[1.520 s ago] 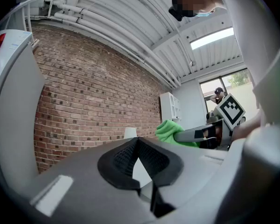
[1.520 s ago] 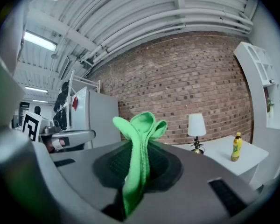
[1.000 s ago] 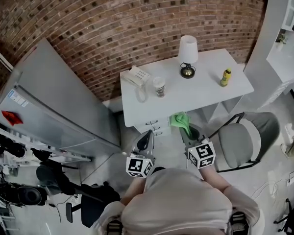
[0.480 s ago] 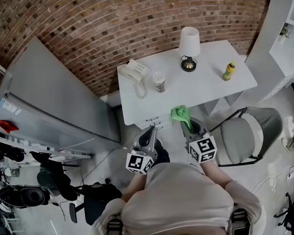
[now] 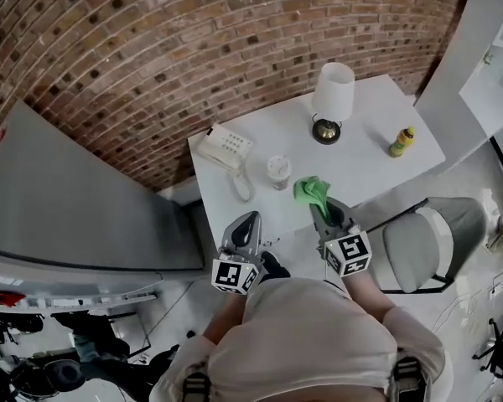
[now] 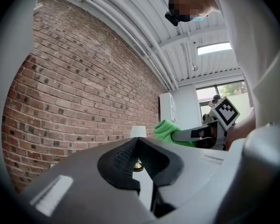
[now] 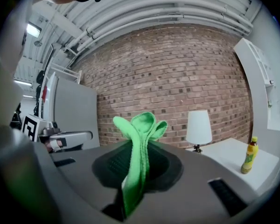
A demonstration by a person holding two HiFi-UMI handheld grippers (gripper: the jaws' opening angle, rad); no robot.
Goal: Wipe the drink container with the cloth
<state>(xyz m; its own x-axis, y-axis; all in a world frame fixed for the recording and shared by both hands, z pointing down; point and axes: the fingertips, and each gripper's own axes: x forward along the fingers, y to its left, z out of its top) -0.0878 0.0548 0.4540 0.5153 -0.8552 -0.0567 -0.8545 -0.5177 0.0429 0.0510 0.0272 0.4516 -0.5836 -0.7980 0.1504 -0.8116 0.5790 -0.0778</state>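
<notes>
Both grippers are now reaching out over the near edge of the white rectangular table, where half a second ago they were hanging short of it, above the floor. The right gripper is holding its jaws clamped on a soft green cloth, which is sticking out past the jaw tips in a folded tuft. The left gripper is holding its jaws together with nothing between them, and is sitting to the left of the other gripper and slightly nearer.

That advance is putting the cloth just to the near right of the small clear-lidded drink cup. It is not touching the cup as far as the head view shows, so I judge that the approach is nearly done and the wiping is about to begin. (A small yellow plastic bottle is also standing toward the right end of the table, well apart from the cloth. It could be the container meant, though the cloth is sitting far closer to the cup.)

The cup is standing upright, its long axis vertical and its lid pointing up. It is sitting between a white corded telephone on its left and a white-shaded lamp with a brass base to its far right. The bottle is likewise standing upright, cap upward.
</notes>
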